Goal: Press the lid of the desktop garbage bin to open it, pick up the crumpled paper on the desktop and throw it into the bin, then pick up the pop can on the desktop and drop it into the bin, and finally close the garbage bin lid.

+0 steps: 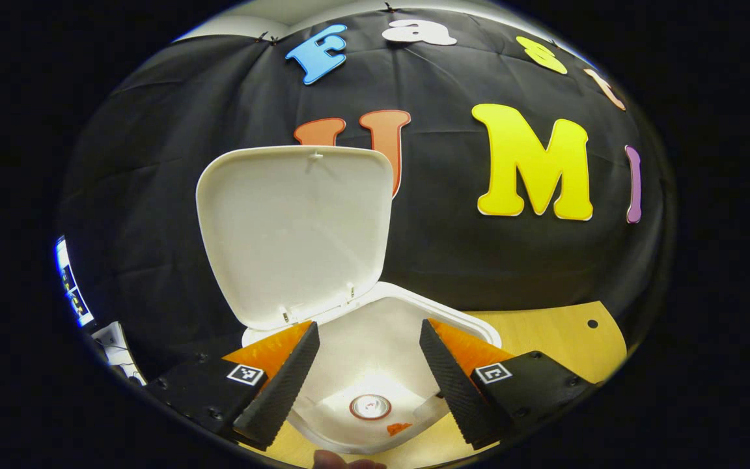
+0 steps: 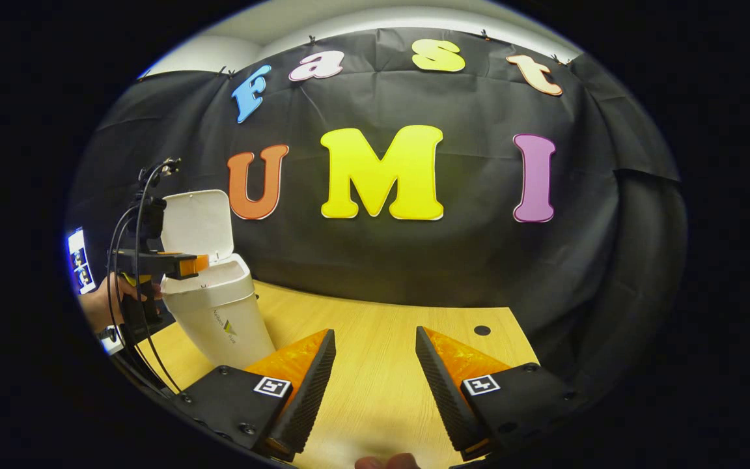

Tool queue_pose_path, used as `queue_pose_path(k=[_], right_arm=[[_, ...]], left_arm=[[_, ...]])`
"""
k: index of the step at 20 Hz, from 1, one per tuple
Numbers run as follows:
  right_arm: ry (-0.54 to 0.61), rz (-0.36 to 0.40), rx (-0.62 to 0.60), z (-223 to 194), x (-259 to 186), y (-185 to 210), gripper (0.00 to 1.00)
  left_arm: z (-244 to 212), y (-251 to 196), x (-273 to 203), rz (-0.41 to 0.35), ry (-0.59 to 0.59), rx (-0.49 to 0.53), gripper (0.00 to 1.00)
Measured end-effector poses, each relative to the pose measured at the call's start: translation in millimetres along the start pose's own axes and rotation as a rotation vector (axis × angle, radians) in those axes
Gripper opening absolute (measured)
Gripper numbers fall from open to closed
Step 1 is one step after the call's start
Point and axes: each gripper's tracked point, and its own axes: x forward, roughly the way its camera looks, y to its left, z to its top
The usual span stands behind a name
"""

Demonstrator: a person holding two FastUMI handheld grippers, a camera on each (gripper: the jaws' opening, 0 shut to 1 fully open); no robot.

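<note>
The white desktop bin [image 1: 375, 339] stands with its lid [image 1: 293, 231] swung upright. Deep inside, the pop can [image 1: 370, 406] shows its round top, with a small orange scrap [image 1: 398, 428] beside it. My left gripper [image 1: 370, 374] hovers open right over the bin's mouth, nothing between its fingers. In the right gripper view the same bin [image 2: 222, 316] stands at the left on the wooden desk [image 2: 388, 365], with the left gripper [image 2: 183, 264] held by a hand [image 2: 98, 303] at its rim. My right gripper [image 2: 375, 374] is open over bare desk, well right of the bin.
The black cloth wall rises close behind the desk. A small round hole [image 2: 482, 330] sits in the desk near its far right edge. Cables [image 2: 124, 247] loop off the left gripper's handle. A bright screen [image 2: 79, 260] glows at the far left.
</note>
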Motion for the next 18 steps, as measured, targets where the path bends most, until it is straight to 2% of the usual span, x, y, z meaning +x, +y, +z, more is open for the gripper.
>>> queue_pose_path(k=[5, 8, 13, 18], right_arm=[[-0.009, 0.017, -0.015, 6.3, -2.1, 1.3, 0.81], [-0.03, 0.013, -0.019, 15.8, -4.3, -7.1, 0.81], [-0.04, 0.007, 0.002, 28.2, 1.1, -22.1, 0.8], [-0.039, 0.008, 0.028, 36.9, 9.8, -31.7, 0.81]], left_arm=[[59.3, -8.6, -30.3, 0.097, -0.142, -0.049, 1.0], [99.9, -13.3, -32.6, 0.141, -0.216, -0.051, 1.0], [152.8, 8.3, -30.0, 0.244, -0.262, -0.105, 0.99], [186.0, 24.5, -12.8, 0.289, -0.277, -0.087, 0.99]])
